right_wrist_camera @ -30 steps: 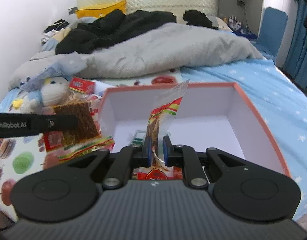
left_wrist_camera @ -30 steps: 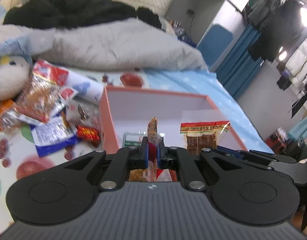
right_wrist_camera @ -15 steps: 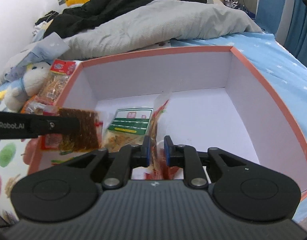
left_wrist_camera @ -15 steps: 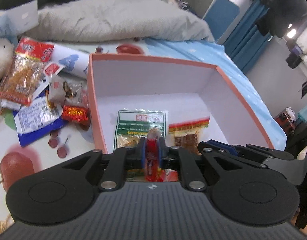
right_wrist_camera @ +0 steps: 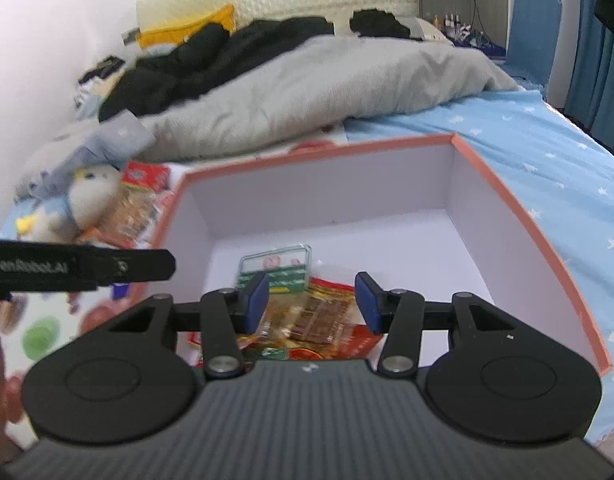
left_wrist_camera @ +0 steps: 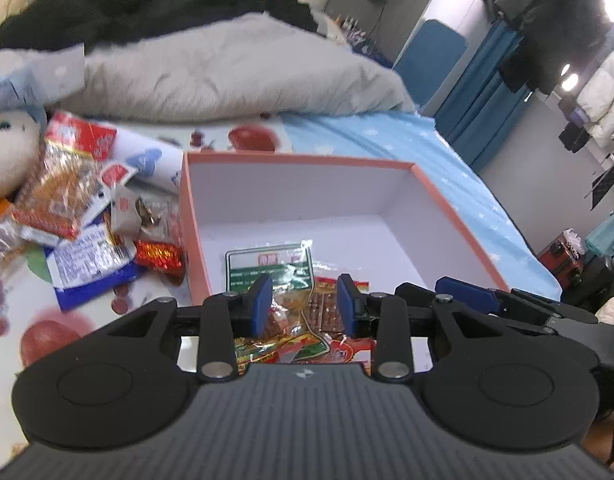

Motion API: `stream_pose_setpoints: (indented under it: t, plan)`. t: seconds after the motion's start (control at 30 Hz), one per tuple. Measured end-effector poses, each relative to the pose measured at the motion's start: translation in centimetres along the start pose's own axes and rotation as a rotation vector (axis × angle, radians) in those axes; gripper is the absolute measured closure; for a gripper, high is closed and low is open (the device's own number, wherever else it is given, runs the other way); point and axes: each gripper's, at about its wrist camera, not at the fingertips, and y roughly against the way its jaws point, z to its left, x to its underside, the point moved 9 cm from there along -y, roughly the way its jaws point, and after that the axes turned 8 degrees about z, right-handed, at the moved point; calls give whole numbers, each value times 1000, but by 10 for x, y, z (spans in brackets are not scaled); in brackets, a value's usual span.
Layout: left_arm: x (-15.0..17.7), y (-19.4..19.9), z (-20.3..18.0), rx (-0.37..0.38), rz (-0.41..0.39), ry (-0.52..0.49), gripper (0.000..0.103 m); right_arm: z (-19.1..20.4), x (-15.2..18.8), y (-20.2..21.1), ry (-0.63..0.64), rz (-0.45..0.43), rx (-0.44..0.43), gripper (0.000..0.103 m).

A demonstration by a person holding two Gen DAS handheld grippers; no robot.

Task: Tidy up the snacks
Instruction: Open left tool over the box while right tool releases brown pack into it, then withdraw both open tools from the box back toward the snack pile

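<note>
A salmon-rimmed white box [left_wrist_camera: 459,216] [right_wrist_camera: 519,208] lies on the bed. In it lie a green-labelled snack packet [left_wrist_camera: 267,264] [right_wrist_camera: 279,266] and red and yellow jerky packets [left_wrist_camera: 327,316] [right_wrist_camera: 319,316] near the front wall. My left gripper [left_wrist_camera: 303,306] is open and empty just above those packets. My right gripper [right_wrist_camera: 311,300] is open and empty over the same packets. The right gripper's blue finger [left_wrist_camera: 467,298] shows at the right of the left wrist view. The left gripper's black finger [right_wrist_camera: 107,266] shows at the left of the right wrist view.
A pile of loose snack packets [left_wrist_camera: 67,200] [right_wrist_camera: 135,204] lies on the fruit-print sheet left of the box. A plush toy [right_wrist_camera: 79,200] [left_wrist_camera: 7,152] sits beside them. A grey duvet [left_wrist_camera: 235,68] and black clothes [right_wrist_camera: 211,60] lie behind. A blue chair [right_wrist_camera: 535,32] stands at the back right.
Both grippers opened and let go of their jerky packets, which now lie in the box at its front. Both grippers have lifted back a little.
</note>
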Motion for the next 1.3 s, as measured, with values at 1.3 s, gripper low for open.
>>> stream_pose_setpoints:
  t: [1.3]
  plan:
    - [101, 207, 98, -123, -176, 174, 59, 143, 44, 112, 153, -65, -138, 53]
